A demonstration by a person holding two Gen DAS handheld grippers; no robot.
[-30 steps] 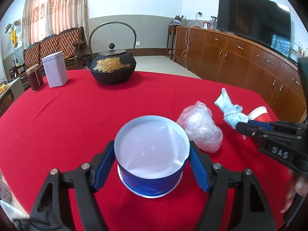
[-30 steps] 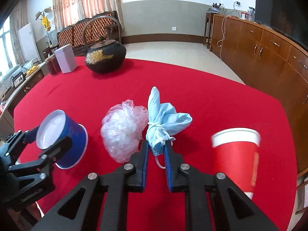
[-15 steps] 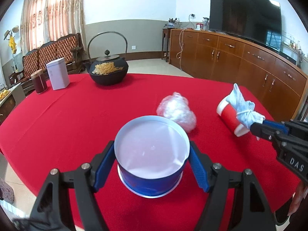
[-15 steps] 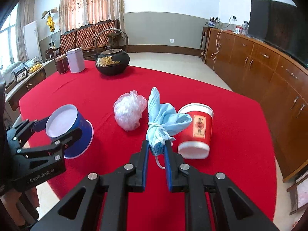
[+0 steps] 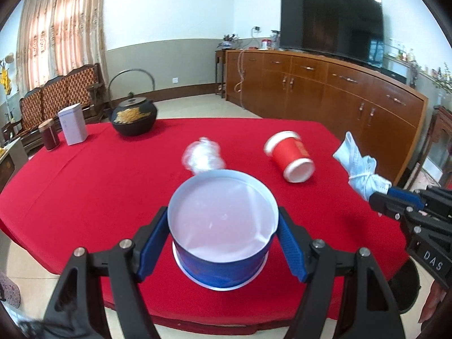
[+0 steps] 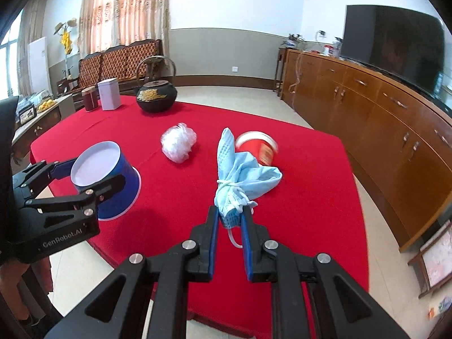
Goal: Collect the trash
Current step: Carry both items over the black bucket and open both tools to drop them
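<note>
1. Blue paper cup sits clamped between the blue pads of the left gripper, one pad on each side of its wall; white inside faces the camera. In the right wrist view the same cup is held clear of the red tablecloth, over the table's near left edge.

2. Right gripper has its jaws clenched on a bundled light-blue face mask, tied round its middle with its own white ear loop. Bundle stands up out of the fingertips; one loop end hangs down between the fingers.

3. In the left wrist view the mask shows at far right, off the table's right edge, with the right gripper's black body below it.

4. Red paper cup lies on its side on the cloth, right of centre, its open mouth turned toward the near right. In the right wrist view it lies just behind the mask and is partly hidden.

5. Crumpled clear plastic wad rests on the cloth near the table's middle, left of the red cup and apart from it.

6. Far left of the table: black cast-iron kettle with hoop handle, white tin, dark red jar.

7. Wooden sideboard runs along the right wall with a dark television above; wooden bench and curtains at the far wall.
</note>
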